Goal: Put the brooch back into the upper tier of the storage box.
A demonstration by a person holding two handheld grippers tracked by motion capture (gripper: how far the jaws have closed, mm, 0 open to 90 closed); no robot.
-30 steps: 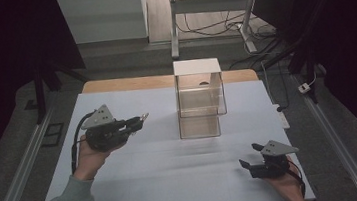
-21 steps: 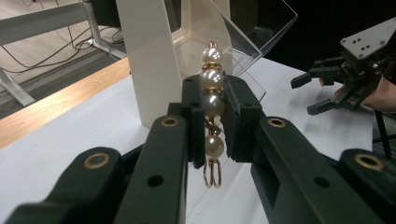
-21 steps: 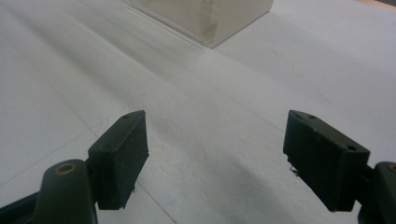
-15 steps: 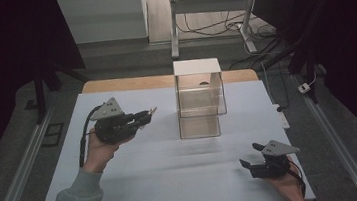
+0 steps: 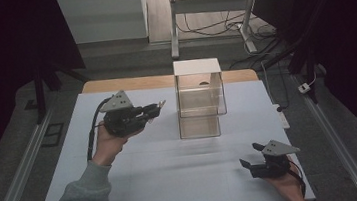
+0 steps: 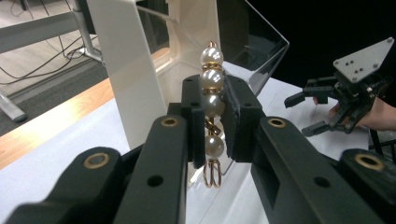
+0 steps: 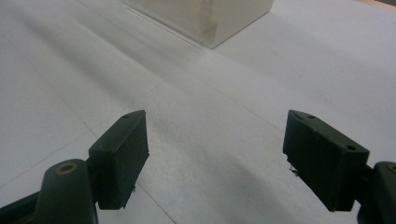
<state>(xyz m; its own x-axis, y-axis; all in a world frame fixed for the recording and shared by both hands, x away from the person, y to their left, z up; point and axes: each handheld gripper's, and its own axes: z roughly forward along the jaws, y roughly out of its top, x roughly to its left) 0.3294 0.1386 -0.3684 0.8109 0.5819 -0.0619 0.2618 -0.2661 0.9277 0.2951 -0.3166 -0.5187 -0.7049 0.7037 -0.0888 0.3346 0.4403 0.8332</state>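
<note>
My left gripper (image 6: 214,121) is shut on a pearl hair clip (image 6: 212,107), a gold wire clip with several white pearls held upright between the pads. In the high view that left gripper (image 5: 154,108) hangs above the white table sheet, pointing right toward a clear box with a white back (image 5: 200,98); the pearl hair clip (image 5: 160,103) juts from its tip. That box (image 6: 140,70) stands close ahead in the left gripper view. My right gripper (image 5: 251,155) rests at the front right, jaws wide apart, nothing between its pads (image 7: 120,154).
A white sheet (image 5: 139,180) covers the table, with a wooden strip (image 5: 129,83) along the far edge. Metal rails (image 5: 20,167) run along both sides. A desk frame and cables (image 5: 207,12) stand on the floor beyond.
My left gripper has moved right and slightly up toward the clear box, still holding the clip. The right gripper has stayed in place.
</note>
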